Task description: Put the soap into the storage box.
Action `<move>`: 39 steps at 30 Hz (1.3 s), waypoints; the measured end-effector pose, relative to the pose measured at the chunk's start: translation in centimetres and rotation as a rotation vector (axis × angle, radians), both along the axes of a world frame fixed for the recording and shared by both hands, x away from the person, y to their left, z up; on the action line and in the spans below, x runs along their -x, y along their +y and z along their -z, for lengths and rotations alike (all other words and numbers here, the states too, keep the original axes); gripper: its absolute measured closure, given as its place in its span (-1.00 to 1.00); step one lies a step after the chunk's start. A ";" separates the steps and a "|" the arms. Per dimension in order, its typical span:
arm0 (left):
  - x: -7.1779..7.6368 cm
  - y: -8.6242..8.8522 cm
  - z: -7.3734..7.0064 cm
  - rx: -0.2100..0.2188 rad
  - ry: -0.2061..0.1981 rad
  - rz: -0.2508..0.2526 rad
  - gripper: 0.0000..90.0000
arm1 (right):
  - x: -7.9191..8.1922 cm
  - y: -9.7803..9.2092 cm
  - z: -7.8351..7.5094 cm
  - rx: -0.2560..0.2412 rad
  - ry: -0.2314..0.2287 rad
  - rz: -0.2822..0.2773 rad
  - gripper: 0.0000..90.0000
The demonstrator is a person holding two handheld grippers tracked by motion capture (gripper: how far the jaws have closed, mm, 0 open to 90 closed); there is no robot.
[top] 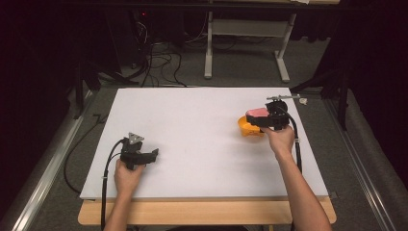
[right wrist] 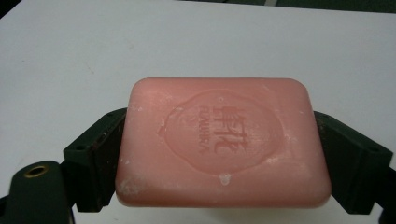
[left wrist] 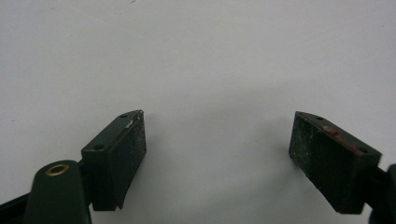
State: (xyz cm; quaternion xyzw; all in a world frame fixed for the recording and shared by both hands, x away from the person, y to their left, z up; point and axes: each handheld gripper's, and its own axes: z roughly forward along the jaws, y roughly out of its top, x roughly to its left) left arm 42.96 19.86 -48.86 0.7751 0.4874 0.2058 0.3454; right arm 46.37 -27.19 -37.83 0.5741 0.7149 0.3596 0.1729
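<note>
Right gripper (top: pixel 267 121) fingers clamp pink soap bar (right wrist: pixel 223 142) by its sides, at 2 o'clock on bench (top: pixel 202 120), over orange dish (top: pixel 246 128). Keep your bar level, lower straight, release late. Left gripper (top: pixel 144 156) fingers spread, empty, 8 o'clock.

Soap (top: pixel 257 113) over dish (top: pixel 246 127), prob. apart; table's (top: pixel 202 120) right.

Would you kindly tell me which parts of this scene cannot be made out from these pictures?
- Orange dish: in the high view the right gripper and the pink soap bar cover much of it, so its inside is hidden.
- Soap bar's underside: in the right gripper view the bar's own top face hides it, so what lies below is unknown.
- Small metal object at the table's far edge: too small to identify in the high view.
</note>
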 end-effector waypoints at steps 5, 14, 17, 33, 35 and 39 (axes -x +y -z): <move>0.0 0.0 0.0 0.000 0.000 0.000 -0.57 | -0.6 0.1 0.8 0.006 0.029 0.014 -0.70; 0.0 0.0 0.0 0.000 0.000 0.000 -0.57 | -1.6 0.4 1.7 0.023 0.067 0.037 -0.70; 0.0 0.0 0.0 0.000 0.000 0.000 -0.57 | -1.9 0.4 2.1 0.025 0.081 0.050 -0.70; 0.0 0.0 0.0 0.000 0.001 0.000 -0.57 | -2.9 0.5 3.4 0.033 0.129 0.092 -0.70; 0.0 0.0 0.0 0.000 0.001 0.000 -0.57 | -3.0 0.5 3.5 0.035 0.132 0.095 -0.70; 0.0 0.0 0.0 0.000 0.002 0.000 -0.57 | -3.1 0.6 3.7 0.043 0.138 0.096 -0.70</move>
